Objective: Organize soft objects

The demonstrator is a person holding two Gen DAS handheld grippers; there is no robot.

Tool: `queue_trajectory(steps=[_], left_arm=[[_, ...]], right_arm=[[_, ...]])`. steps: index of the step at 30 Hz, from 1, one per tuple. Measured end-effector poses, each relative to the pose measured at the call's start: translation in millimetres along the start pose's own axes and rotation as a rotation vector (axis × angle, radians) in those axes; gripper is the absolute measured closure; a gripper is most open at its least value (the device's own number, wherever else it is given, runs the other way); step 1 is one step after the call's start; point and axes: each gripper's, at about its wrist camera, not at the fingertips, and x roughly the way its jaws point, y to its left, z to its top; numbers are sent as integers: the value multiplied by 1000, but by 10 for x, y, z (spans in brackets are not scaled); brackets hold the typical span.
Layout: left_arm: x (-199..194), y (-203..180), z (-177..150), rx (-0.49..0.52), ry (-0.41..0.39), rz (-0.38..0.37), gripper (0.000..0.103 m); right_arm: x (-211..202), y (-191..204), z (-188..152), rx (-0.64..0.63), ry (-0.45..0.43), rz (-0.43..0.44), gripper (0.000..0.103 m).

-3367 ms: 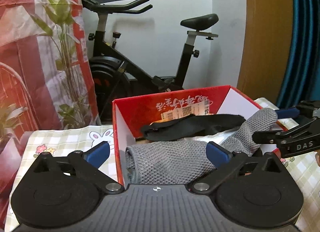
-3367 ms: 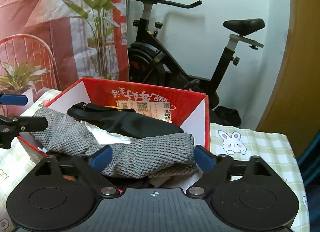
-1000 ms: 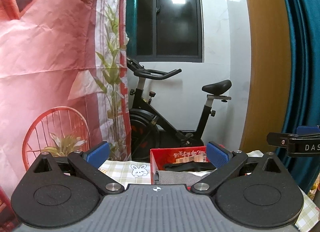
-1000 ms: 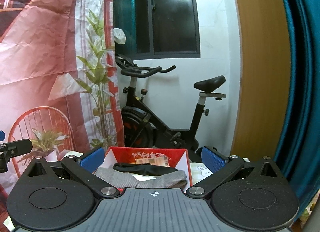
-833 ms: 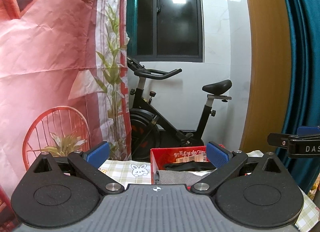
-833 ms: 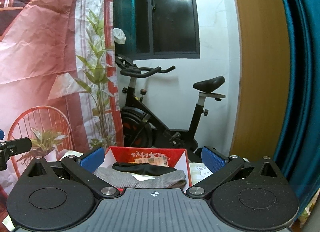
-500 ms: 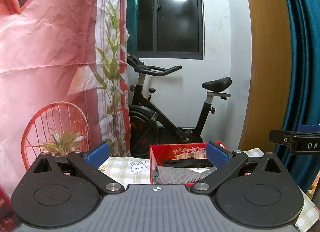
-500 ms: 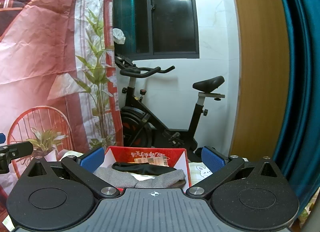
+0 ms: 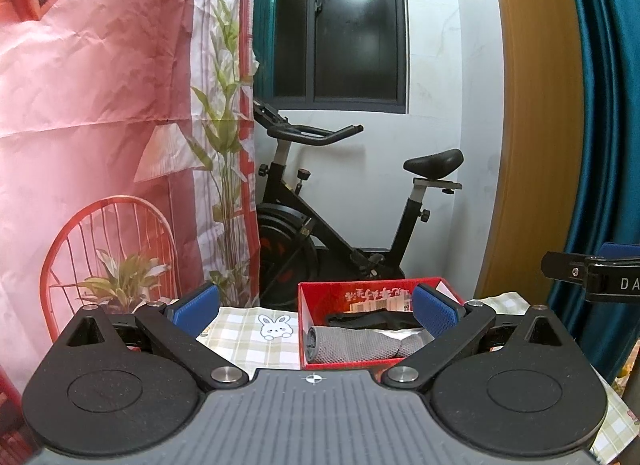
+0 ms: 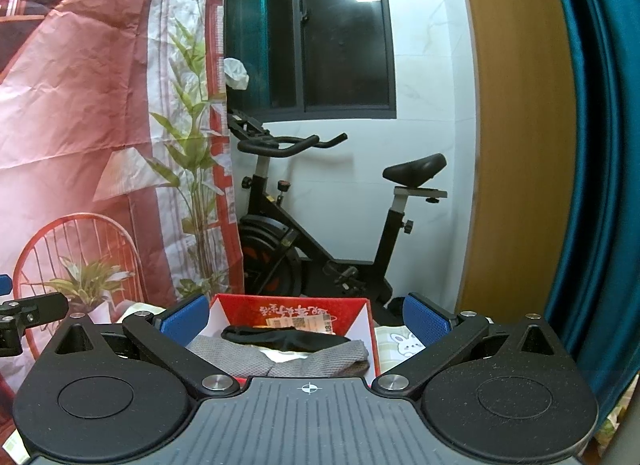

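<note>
step: judged near the end, soft things packed | left tool (image 9: 316, 307) jaws apart, empty | right tool (image 10: 306, 315) jaws apart, empty | grey knit cloth (image 9: 352, 343) and black fabric piece (image 10: 280, 335) in red box (image 9: 360, 289) on bench, 12 o'clock of both tools | next: probably check for strays, else stop

One red box (image 9: 320, 295), one grey cloth (image 9: 352, 345), one black cloth (image 9: 360, 319), one exercise bike (image 9: 320, 225).
</note>
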Motion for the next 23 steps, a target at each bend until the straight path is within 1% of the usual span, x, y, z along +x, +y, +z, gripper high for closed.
queue_trajectory(steps=[23], left_arm=[[14, -12, -42, -3, 10, -5, 0]], right_arm=[[5, 0, -12, 1, 3, -3, 0]])
